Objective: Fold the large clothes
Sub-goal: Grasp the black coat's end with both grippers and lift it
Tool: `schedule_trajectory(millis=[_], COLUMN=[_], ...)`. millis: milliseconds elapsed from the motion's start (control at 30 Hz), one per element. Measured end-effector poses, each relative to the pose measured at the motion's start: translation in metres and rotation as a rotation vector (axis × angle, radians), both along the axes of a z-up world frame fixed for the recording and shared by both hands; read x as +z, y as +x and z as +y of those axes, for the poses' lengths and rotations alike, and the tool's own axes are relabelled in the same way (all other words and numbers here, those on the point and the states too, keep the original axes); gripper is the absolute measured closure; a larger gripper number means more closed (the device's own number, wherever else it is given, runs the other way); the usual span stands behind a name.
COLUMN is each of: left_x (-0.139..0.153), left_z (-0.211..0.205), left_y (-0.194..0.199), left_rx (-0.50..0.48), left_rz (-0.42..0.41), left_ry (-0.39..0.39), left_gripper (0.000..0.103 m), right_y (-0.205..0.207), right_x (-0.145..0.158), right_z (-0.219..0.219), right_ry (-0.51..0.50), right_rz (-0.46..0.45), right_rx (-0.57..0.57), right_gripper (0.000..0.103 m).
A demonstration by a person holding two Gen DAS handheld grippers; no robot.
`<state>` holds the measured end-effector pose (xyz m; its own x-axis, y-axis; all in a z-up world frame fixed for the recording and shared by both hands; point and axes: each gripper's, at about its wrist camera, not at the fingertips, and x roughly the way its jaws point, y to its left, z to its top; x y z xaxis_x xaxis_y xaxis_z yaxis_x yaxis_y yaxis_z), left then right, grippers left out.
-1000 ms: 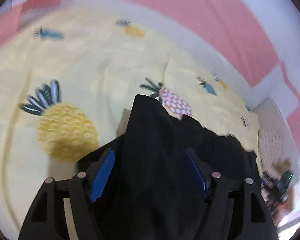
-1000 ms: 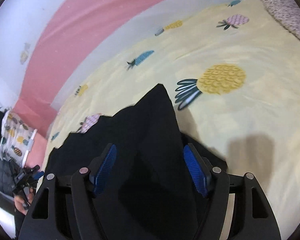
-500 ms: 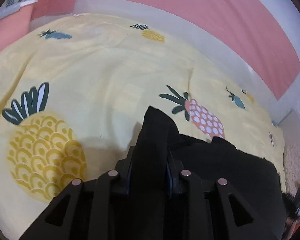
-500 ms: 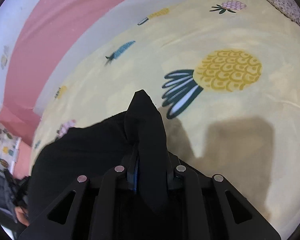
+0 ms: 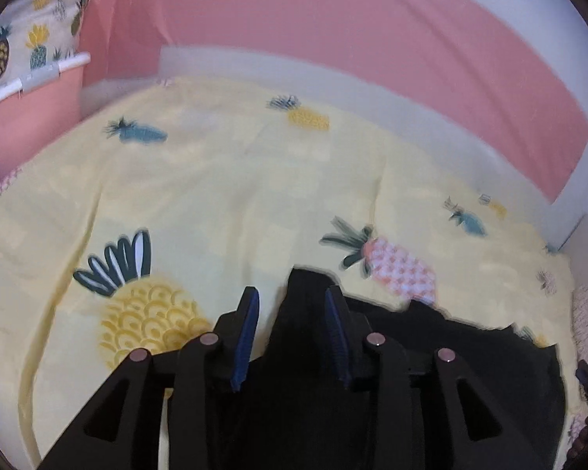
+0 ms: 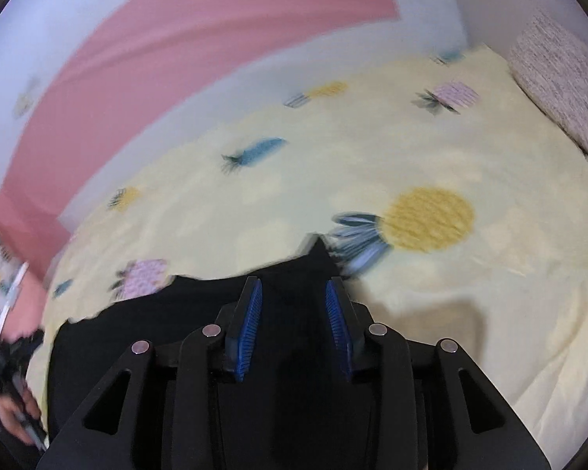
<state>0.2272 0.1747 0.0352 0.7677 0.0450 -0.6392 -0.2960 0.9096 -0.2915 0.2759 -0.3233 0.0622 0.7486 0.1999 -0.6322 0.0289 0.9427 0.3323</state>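
Both tools easing apart – left tool (image 5: 292, 329) and right tool (image 6: 294, 325) letting go of black garment (image 5: 431, 352) corners, probably to lay the fold flat on bed (image 5: 215, 196).

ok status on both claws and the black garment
Left claw and right claw opening, black garment between jaws. Garment on pineapple sheet. Nothing in the way.

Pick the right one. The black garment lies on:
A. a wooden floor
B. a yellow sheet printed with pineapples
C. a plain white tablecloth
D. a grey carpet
B: the black garment rests on a pale yellow sheet with pineapple prints, seen in both wrist views.
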Motion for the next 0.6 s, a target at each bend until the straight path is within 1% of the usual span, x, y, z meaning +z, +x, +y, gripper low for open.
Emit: schedule_trajectory(millis=[33,100,167,233,267,300,333,367,400,433,533,600], left_x=[0.007,0.014,0.012,-0.003,-0.018,-0.033,-0.048,-0.061,-0.065,-0.067,-0.073,-0.073], left_z=[-0.01,-0.041,-0.078,-0.107,-0.114,-0.114,-0.109,-0.098,-0.093,-0.091,-0.101,-0.103], left_y=[-0.003,-0.002,0.004,0.019,0.03,0.039,0.049,0.055,0.057,0.058,0.059,0.06], left_rx=[-0.034,-0.126,-0.23,-0.296,-0.307,-0.301,-0.289,-0.277,-0.268,-0.265,-0.26,-0.26], left_rz=[-0.024,-0.042,-0.049,-0.015,0.024,0.07,0.12,0.14,0.13,0.117,0.122,0.136], left_ry=[-0.01,0.012,0.069,0.145,0.177,0.187,0.156,0.088,0.056,0.055,0.107,0.115], left_gripper=[0.066,0.065,0.065,0.065,0.065,0.065,0.065,0.067,0.068,0.068,0.068,0.068], right_y=[0.0,0.006,0.02,0.036,0.043,0.046,0.047,0.048,0.049,0.051,0.055,0.055], right_x=[0.003,-0.003,-0.022,-0.046,-0.056,-0.061,-0.064,-0.066,-0.068,-0.072,-0.078,-0.079], right_z=[0.016,0.045,0.07,0.076,0.072,0.067,0.06,0.056,0.055,0.054,0.061,0.065], right_ry=[-0.022,-0.063,-0.125,-0.162,-0.149,-0.133,-0.124,-0.127,-0.137,-0.136,-0.166,-0.192], right_rz=[-0.005,0.002,0.036,0.099,0.125,0.135,0.137,0.133,0.129,0.132,0.135,0.143], right_rx=[0.04,0.108,0.149,0.138,0.132,0.125,0.114,0.106,0.106,0.108,0.097,0.095], right_gripper=[0.068,0.068,0.068,0.068,0.068,0.068,0.07,0.07,0.07,0.07,0.07,0.07])
